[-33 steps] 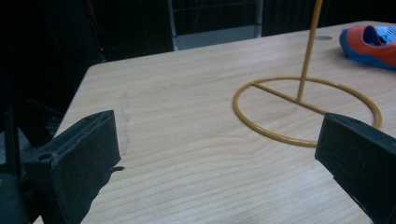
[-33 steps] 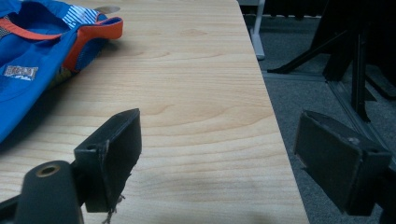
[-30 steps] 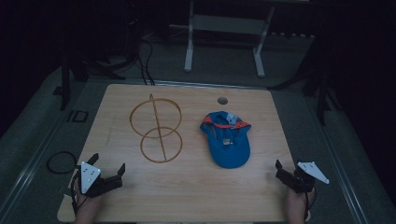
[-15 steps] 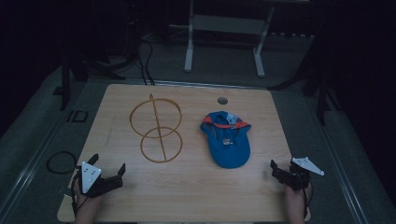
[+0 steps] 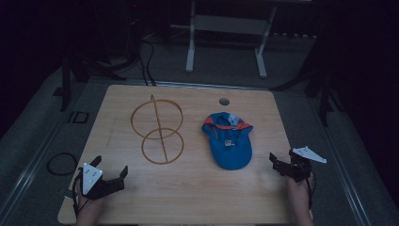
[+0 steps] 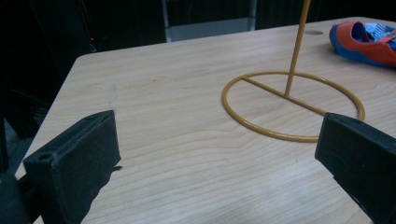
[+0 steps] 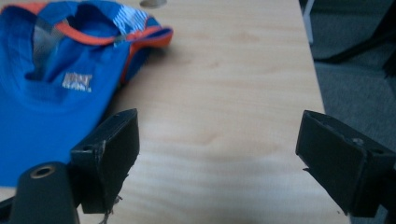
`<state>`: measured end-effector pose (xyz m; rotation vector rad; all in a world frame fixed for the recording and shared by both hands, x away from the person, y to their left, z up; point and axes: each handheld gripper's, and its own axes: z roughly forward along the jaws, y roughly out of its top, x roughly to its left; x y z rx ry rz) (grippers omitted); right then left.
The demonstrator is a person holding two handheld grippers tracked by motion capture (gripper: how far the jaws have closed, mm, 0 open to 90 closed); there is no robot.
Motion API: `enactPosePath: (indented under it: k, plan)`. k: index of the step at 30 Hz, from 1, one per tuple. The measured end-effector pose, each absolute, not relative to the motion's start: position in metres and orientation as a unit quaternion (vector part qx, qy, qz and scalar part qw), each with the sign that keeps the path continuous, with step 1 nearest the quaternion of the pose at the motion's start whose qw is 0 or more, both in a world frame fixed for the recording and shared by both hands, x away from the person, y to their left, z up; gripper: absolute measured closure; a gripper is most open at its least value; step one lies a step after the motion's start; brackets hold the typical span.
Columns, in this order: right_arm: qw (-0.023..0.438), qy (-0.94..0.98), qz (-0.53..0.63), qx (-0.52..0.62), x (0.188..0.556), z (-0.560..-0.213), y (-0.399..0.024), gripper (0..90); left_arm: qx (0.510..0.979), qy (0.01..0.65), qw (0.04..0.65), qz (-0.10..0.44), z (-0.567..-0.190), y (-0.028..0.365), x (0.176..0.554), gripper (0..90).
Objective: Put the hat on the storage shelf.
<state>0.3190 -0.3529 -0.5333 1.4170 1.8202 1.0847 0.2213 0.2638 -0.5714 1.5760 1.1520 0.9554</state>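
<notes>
A blue cap (image 5: 229, 141) with orange trim lies upside down on the right half of the wooden table (image 5: 188, 197); it lies at the upper left in the right gripper view (image 7: 60, 74). A yellow wire stand (image 5: 157, 131) with a ring base and upright rod stands left of centre, its base ring (image 6: 292, 105) ahead of the left gripper. My left gripper (image 5: 112, 175) rests open near the front left corner, nothing between its jaws. My right gripper (image 5: 281, 161) is open at the front right edge, just right of the cap's brim.
A small round hole (image 5: 224, 101) sits in the table near the back edge. A metal frame's legs (image 5: 190, 42) stand on the floor behind the table. A coiled cable (image 5: 61, 163) lies on the floor at the left.
My right gripper has shifted a little left and forward toward the cap. The left gripper, the cap and the stand have stayed in place.
</notes>
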Motion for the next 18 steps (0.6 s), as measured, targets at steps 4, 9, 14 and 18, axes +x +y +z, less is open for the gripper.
enactPosePath:
  k: [4, 9, 14, 18]
  plan:
    - [0.262, 0.691, 0.413, 0.532, 0.331, -0.524, -0.348, 14.2, 0.644, 0.466, 0.468, 0.386, -0.571, 0.263, 0.221, 0.2]
    - [0.249, 0.695, 0.422, 0.526, 0.347, -0.513, -0.333, 12.9, 0.643, 0.464, 0.473, 0.383, -0.571, 0.262, 0.221, 0.2]
    - [0.227, 0.711, 0.446, 0.495, 0.362, -0.504, -0.317, 13.5, 0.643, 0.467, 0.473, 0.380, -0.571, 0.263, 0.221, 0.3]
    - [0.216, 0.726, 0.449, 0.474, 0.379, -0.502, -0.305, 15.3, 0.643, 0.466, 0.474, 0.381, -0.571, 0.263, 0.221, 0.2]
